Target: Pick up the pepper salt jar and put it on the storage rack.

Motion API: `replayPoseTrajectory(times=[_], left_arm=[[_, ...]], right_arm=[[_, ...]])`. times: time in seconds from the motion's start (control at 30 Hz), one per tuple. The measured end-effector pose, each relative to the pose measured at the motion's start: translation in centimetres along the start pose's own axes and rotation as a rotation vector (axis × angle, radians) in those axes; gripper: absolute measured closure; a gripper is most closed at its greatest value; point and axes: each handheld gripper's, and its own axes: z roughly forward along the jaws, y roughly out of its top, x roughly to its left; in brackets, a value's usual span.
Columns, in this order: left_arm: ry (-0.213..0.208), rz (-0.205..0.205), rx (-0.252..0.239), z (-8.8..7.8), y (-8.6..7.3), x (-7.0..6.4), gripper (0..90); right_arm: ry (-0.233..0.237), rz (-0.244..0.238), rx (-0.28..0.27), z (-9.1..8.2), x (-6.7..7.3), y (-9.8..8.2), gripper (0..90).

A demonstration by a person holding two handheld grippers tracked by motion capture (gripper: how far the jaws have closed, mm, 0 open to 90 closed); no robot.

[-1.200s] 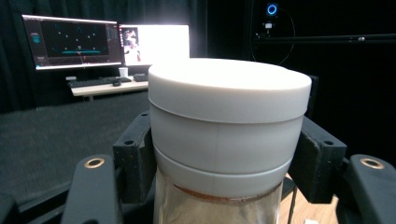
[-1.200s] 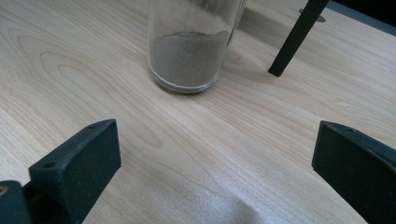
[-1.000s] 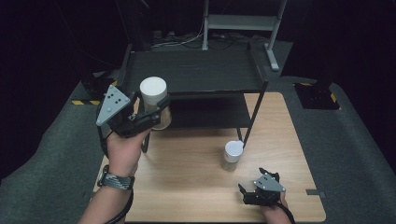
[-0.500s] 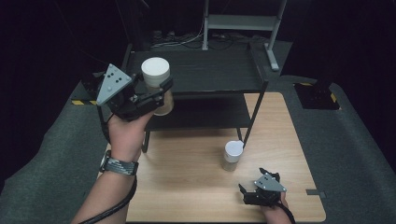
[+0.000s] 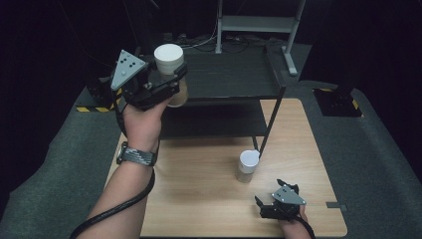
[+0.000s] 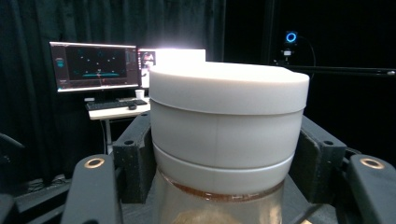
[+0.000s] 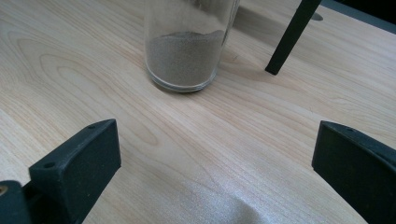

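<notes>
Left gripper view is crowded by the white-lidded jar (image 6: 226, 135) pinched between the left gripper (image 5: 164, 87) jaws, its base cut off below; the monitor (image 6: 95, 65) behind is partly blocked. From the high view, that jar hangs above the black shelf (image 5: 229, 74). The right gripper (image 7: 210, 177), jaws spread wide, rests on the wooden table (image 5: 199, 199) near a second jar (image 7: 184, 46) of brown powder, its lid cropped out.
</notes>
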Motion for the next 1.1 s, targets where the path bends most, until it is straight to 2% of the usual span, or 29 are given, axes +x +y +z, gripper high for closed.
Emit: replayPoseTrajectory(times=[0.63,1.1], left_arm=[[0.063,0.008,-0.01,3.3,-0.4,0.3,34.2],[0.077,-0.003,0.004,4.8,-0.7,0.0,34.2]], right_arm=[[0.006,0.001,-0.005,0.0,-0.2,-0.1,0.1],[0.01,0.007,-0.009,0.0,-0.3,-0.2,0.1]])
